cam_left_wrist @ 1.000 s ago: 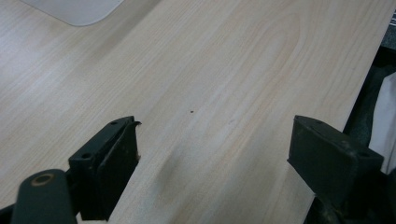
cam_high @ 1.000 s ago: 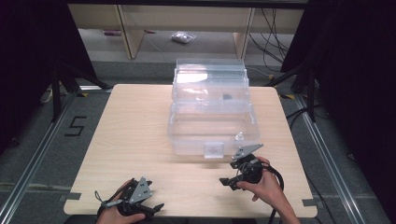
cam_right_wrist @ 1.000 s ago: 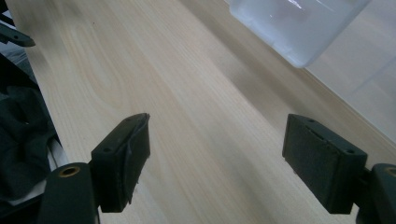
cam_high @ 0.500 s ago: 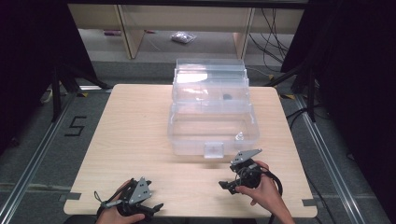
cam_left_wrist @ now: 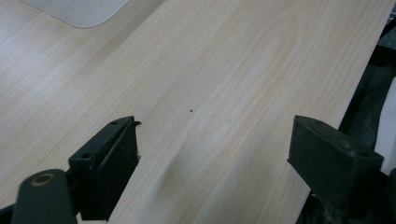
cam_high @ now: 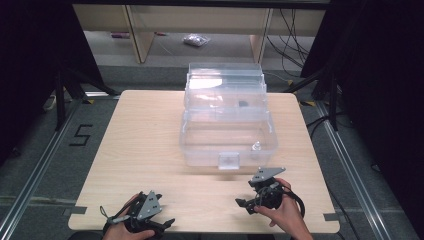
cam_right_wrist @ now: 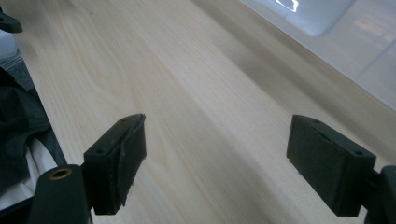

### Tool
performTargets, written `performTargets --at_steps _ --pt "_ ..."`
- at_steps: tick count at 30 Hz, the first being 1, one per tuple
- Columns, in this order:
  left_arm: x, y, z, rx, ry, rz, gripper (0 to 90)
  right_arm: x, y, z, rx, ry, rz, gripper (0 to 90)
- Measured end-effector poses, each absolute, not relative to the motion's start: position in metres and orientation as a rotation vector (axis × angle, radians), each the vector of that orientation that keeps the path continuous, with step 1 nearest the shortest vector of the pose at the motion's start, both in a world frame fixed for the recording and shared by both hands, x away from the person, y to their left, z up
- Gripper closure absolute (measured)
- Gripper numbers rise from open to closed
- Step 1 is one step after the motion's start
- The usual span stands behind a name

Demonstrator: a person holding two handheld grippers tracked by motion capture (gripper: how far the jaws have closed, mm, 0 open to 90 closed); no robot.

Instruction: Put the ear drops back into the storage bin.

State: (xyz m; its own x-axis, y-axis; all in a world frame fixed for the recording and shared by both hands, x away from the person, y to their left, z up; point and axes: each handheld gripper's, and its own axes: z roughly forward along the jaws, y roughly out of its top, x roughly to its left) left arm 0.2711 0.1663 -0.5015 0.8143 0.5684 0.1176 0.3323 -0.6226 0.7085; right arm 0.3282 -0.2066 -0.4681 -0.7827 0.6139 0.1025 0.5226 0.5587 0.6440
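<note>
Setting: a pale wooden bench (cam_high: 150, 150) seen from above, a person's forearms coming in from its near edge, a gripper in each hand.

Landmark: a clear plastic box (cam_high: 227, 135) stands on the far-centre part of the bench, tiered, with its lid tipped back and a small latch tab on its near wall.

Box contents: one small dark thing in the upper tier and one small clear thing near the right front corner; both too small to tell apart further.

Right gripper (cam_high: 246, 204): held in the right hand (cam_high: 285, 212) just in front of the box's right front corner, apart from it, low over the bare wood.

Right fingers (cam_right_wrist: 116, 161): wide apart, having just been opening, with nothing between them; bare bench shows in the gap and the box's rounded corner lies ahead at the upper right of the right gripper view.

Left gripper (cam_high: 167, 222): held in the left hand (cam_high: 127, 230) at the bench's near edge, well apart from the box and to its left front.

Left fingers (cam_left_wrist: 109, 161): spread wide and holding nothing; plain wood grain lies between them, and a corner of the box shows far ahead at the top left of the left gripper view.

Beyond the box: wooden shelving legs (cam_high: 137, 35) on the floor, and a small bag (cam_high: 196, 40) lying on it.
</note>
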Motion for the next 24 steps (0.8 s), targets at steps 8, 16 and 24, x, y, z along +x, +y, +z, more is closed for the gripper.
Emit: performTargets --at_steps 8,16,24 --pt "0.272 0.166 -0.502 2.287 0.654 0.434 15.4 0.319 -0.216 -0.473 1.000 2.621 1.066 20.5" --pt "0.273 0.167 -0.500 2.302 0.618 0.450 15.4 0.310 -0.227 -0.476 1.017 2.622 1.060 19.2" --pt "0.272 0.167 -0.500 2.305 0.615 0.451 15.4 0.301 -0.231 -0.478 1.009 2.608 1.071 18.2"
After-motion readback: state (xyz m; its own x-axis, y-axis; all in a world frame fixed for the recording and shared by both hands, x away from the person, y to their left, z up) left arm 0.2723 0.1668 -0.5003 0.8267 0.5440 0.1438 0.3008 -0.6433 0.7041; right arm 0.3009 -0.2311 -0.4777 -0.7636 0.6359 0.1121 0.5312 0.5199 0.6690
